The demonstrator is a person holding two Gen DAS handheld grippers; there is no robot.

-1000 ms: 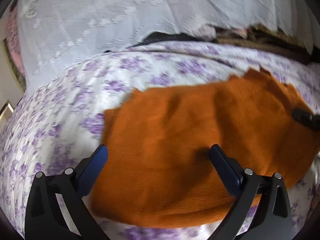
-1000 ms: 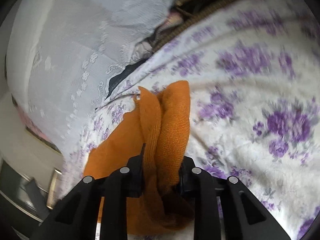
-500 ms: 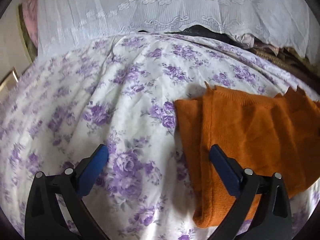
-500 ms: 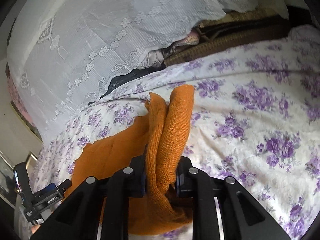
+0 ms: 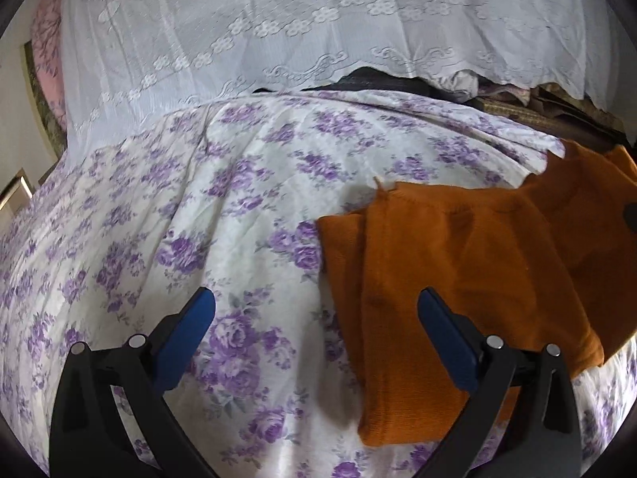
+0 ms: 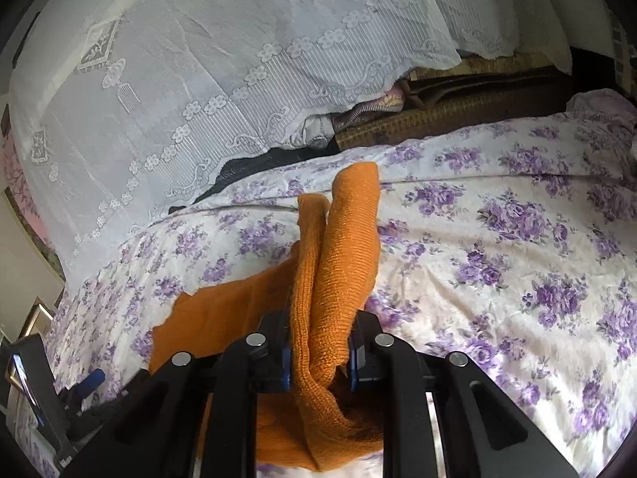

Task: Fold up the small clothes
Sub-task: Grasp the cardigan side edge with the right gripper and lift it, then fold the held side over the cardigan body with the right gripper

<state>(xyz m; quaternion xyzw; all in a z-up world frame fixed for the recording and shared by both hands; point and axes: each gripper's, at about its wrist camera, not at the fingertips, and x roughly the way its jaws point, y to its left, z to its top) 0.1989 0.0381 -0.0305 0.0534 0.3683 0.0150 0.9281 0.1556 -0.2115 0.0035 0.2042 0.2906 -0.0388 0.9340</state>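
An orange knit garment (image 5: 458, 263) lies partly folded on the floral bed sheet (image 5: 199, 207), in the right half of the left wrist view. My left gripper (image 5: 314, 306) is open just above the sheet. Its right finger (image 5: 442, 326) hangs over the garment's left fold and nothing is between the pads. In the right wrist view my right gripper (image 6: 318, 354) is shut on a bunched edge of the orange garment (image 6: 342, 247), which stands up between the pads. The rest of the cloth trails down to the left. The left gripper (image 6: 79, 390) shows at the lower left there.
A white lace cloth (image 5: 318, 20) hangs along the far side of the bed. Dark and brown folded fabrics (image 6: 458, 119) are stacked under its hem at the back right. A pink cloth (image 5: 47, 40) sits at the far left. The floral sheet (image 6: 517, 259) spreads to the right.
My left gripper has slid left off the garment, which now lies to its right. My right gripper has risen and rolled, still pinching the bunched edge.
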